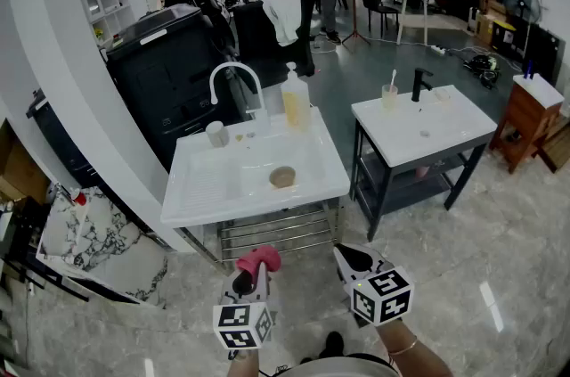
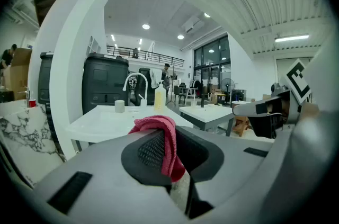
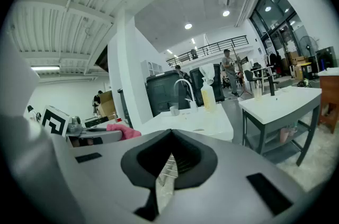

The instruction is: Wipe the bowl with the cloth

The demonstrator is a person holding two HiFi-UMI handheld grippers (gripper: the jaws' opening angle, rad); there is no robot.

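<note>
The left gripper (image 1: pixel 252 272) is clamped on a pink cloth (image 1: pixel 259 258). In the left gripper view the cloth (image 2: pixel 161 138) bunches over the top of the jaws and hangs down between them. The right gripper (image 1: pixel 350 258) has its jaws fully together with nothing in them, as the right gripper view (image 3: pixel 168 162) shows.

The brown bowl (image 1: pixel 282 177) sits in the basin of the white sink unit (image 1: pixel 200 204), at 12 o'clock from both grippers and well apart from them. A soap bottle (image 1: pixel 295 100) stands at 12 o'clock of the bowl, the faucet (image 1: pixel 233 77) at 11 and a cup (image 1: pixel 216 134) at 10.

The step in hand looks like the approach. To do it well, come in over the front edge, open the right gripper to steady the rim, and lead with the loose fold so cloth, not plastic, meets the bowl.
</note>
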